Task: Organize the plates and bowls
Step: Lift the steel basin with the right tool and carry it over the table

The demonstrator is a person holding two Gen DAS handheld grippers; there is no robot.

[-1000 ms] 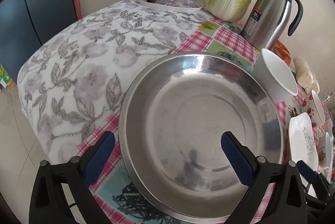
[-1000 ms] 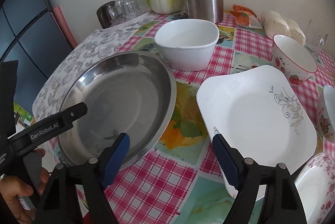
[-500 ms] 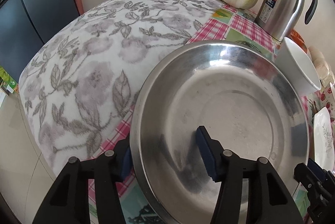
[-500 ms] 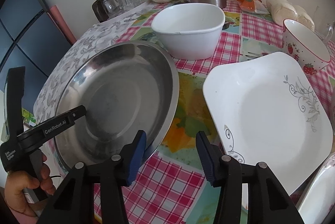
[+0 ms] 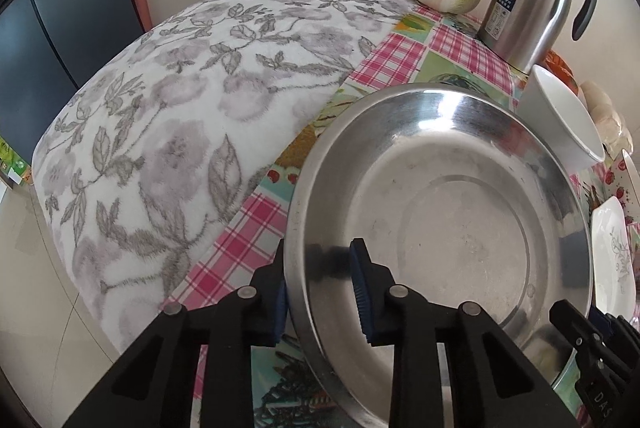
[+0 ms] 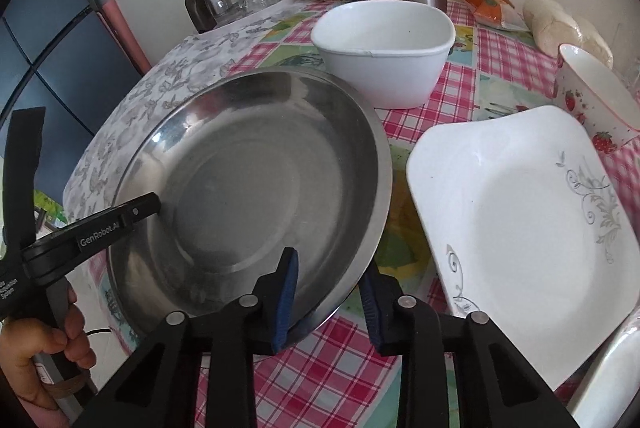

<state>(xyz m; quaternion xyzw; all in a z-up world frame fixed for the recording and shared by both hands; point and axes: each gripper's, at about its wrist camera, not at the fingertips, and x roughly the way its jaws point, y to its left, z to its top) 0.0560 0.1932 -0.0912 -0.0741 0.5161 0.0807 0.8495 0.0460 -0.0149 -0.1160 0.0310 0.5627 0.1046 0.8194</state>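
**Two-handed pinch on the steel plate rim**

Large round stainless-steel plate (image 5: 440, 212) sits near the table's (image 5: 400, 60) front-left edge, beside the grey floral cloth. My left gripper (image 5: 320, 288) and right gripper (image 6: 328, 292) have just been closing, each narrow now, straddling opposite near rims, pads about on the metal. I'd confirm both pinches before lifting, keep it level; slick rim could slip. The white square plate (image 6: 520, 228) is just beside it, to the right.
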